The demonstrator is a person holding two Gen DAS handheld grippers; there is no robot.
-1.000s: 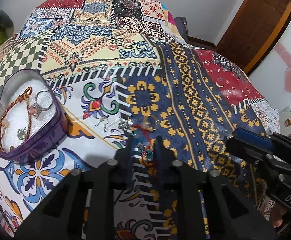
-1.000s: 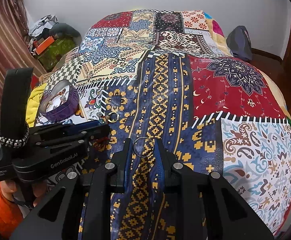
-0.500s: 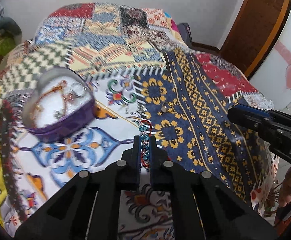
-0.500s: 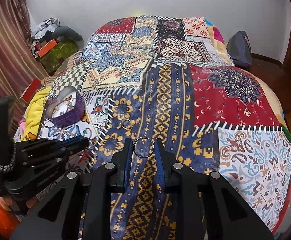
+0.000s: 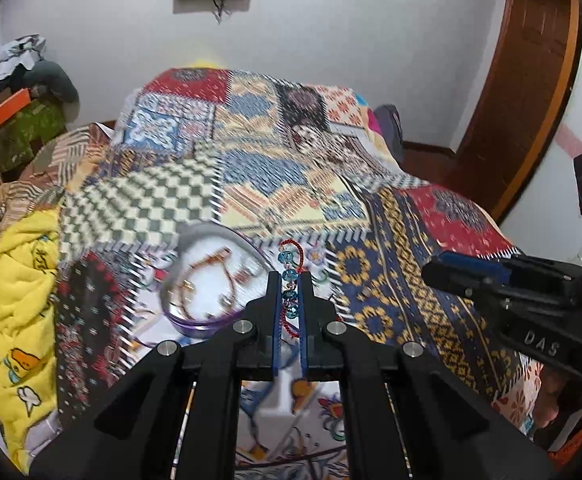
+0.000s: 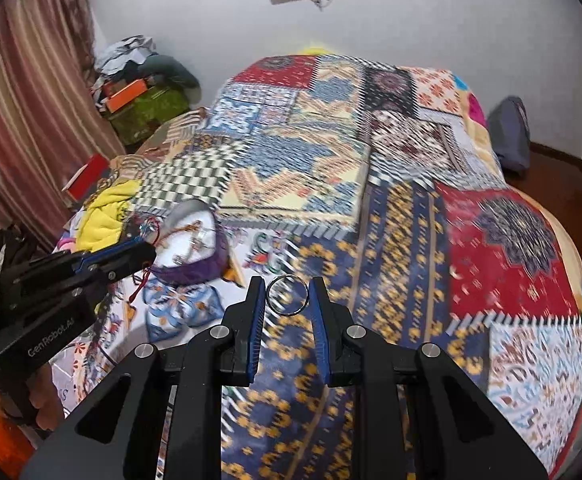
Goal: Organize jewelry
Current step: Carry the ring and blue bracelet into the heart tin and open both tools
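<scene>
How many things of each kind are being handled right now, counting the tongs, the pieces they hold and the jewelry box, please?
Tongs: 2, left tongs and right tongs
Held pieces: 2, red cord bracelet with blue beads and silver ring
Purple jewelry box: 1
Total: 5

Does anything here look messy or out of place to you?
Nothing looks spilled or broken. The left gripper pinches a red beaded bracelet and the right gripper holds a silver ring, both above the quilt. The purple tin sits upright with jewelry inside.
</scene>
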